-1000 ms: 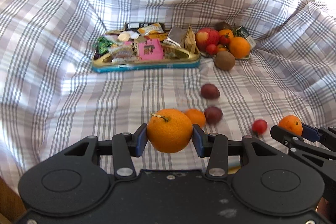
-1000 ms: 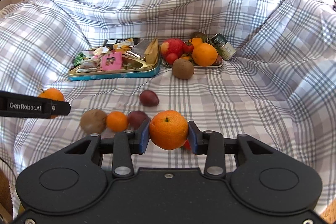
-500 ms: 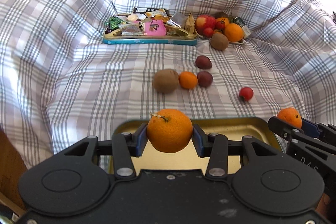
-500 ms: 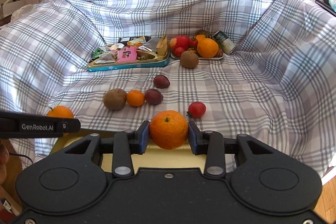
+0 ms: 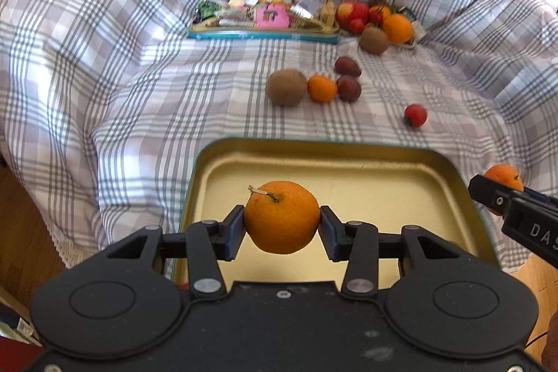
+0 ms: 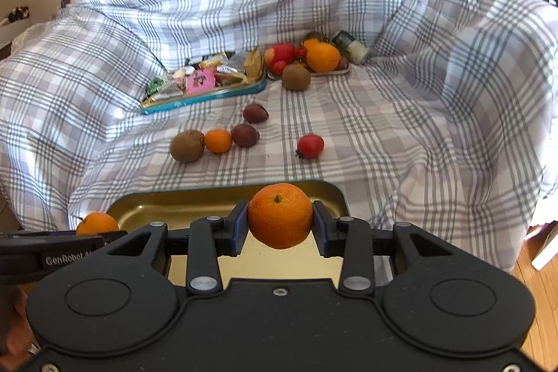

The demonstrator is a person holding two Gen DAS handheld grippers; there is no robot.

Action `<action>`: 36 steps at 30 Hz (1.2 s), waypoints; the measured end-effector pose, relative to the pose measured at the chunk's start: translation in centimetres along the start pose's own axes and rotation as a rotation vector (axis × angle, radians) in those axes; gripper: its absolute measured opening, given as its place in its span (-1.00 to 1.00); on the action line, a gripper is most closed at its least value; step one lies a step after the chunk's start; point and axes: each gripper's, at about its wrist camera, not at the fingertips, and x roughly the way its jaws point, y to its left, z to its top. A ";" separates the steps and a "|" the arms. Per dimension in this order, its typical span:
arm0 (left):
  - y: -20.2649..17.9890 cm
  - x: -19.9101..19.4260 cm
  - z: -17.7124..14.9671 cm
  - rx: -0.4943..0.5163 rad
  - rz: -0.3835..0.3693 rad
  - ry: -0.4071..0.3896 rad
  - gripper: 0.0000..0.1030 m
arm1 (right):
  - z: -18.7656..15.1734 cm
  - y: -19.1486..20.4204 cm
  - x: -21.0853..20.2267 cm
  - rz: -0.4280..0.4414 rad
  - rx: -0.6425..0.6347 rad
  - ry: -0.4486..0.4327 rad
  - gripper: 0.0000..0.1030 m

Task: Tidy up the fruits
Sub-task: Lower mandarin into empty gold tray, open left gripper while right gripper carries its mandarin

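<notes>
My left gripper [image 5: 281, 228] is shut on a stemmed orange [image 5: 281, 217], which hangs over the empty gold tin tray [image 5: 348, 169] at the sofa's near edge. My right gripper [image 6: 280, 227] is shut on a second orange [image 6: 280, 215] above the same tray [image 6: 181, 203]. Each gripper shows at the edge of the other's view: the right gripper [image 5: 502, 194] at the right edge, the left gripper [image 6: 94, 230] at the lower left. Loose on the checked cloth lie a kiwi [image 5: 286, 86], a small orange [image 5: 322, 88], two dark plums [image 5: 348, 77] and a red tomato [image 5: 415, 115].
A blue-rimmed tin of snack packets [image 5: 261, 18] sits at the back of the sofa. Beside it a plate [image 6: 333, 69] holds an apple, oranges and tomatoes, with a kiwi [image 6: 295, 77] in front. Wooden floor [image 6: 540, 274] shows at both sides.
Both grippers pulled back toward the near edge with their oranges. The gold tray came into view beneath them and the loose fruit now lies farther off.
</notes>
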 end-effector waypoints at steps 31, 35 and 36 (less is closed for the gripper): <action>0.2 3.3 -1.6 0.024 0.054 0.149 -0.12 | -2.0 0.9 2.6 -0.092 -0.049 0.175 -0.09; 0.3 3.4 -1.5 0.018 0.051 0.156 -0.12 | -1.9 0.7 2.6 -0.093 -0.040 0.179 -0.09; 0.3 3.4 -1.5 0.018 0.050 0.157 -0.12 | -1.9 0.7 2.6 -0.093 -0.040 0.178 -0.09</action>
